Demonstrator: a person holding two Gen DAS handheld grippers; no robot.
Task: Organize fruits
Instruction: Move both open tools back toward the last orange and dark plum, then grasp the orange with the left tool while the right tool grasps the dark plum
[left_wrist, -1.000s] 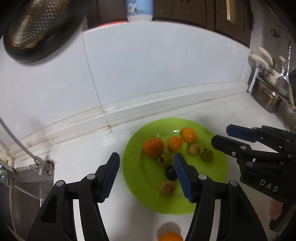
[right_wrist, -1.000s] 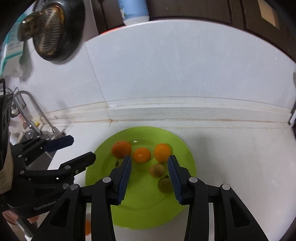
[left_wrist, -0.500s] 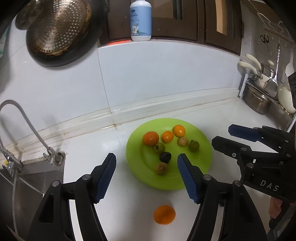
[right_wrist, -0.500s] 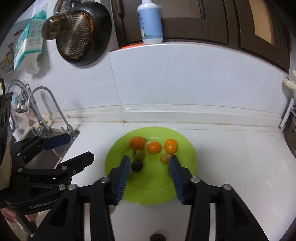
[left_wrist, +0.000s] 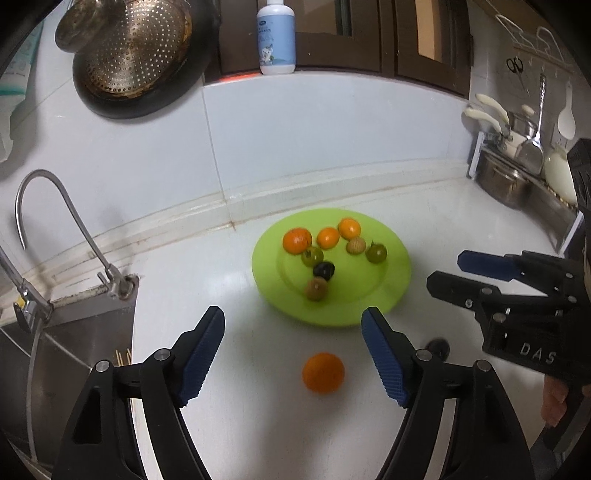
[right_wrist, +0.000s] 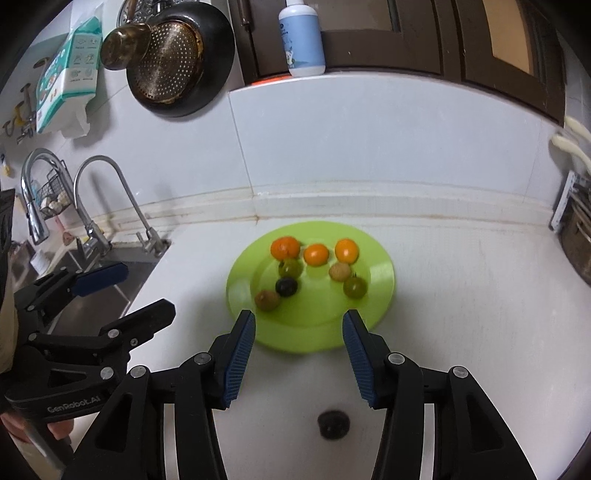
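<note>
Green plate (left_wrist: 399, 273) already carries eight small fruits. An orange (left_wrist: 323, 372) and a dark fruit (right_wrist: 333, 424) lie on the counter at its six o'clock. Left gripper (left_wrist: 293, 354) is opening, empty; right gripper (right_wrist: 298, 357) is released, empty.

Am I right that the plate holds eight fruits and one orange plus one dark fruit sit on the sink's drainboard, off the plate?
Not quite. The green plate does hold eight fruits, but the loose orange and the dark fruit lie on the white counter in front of the plate, not on the sink. The left wrist view shows the orange; the right wrist view shows the dark fruit.
</note>
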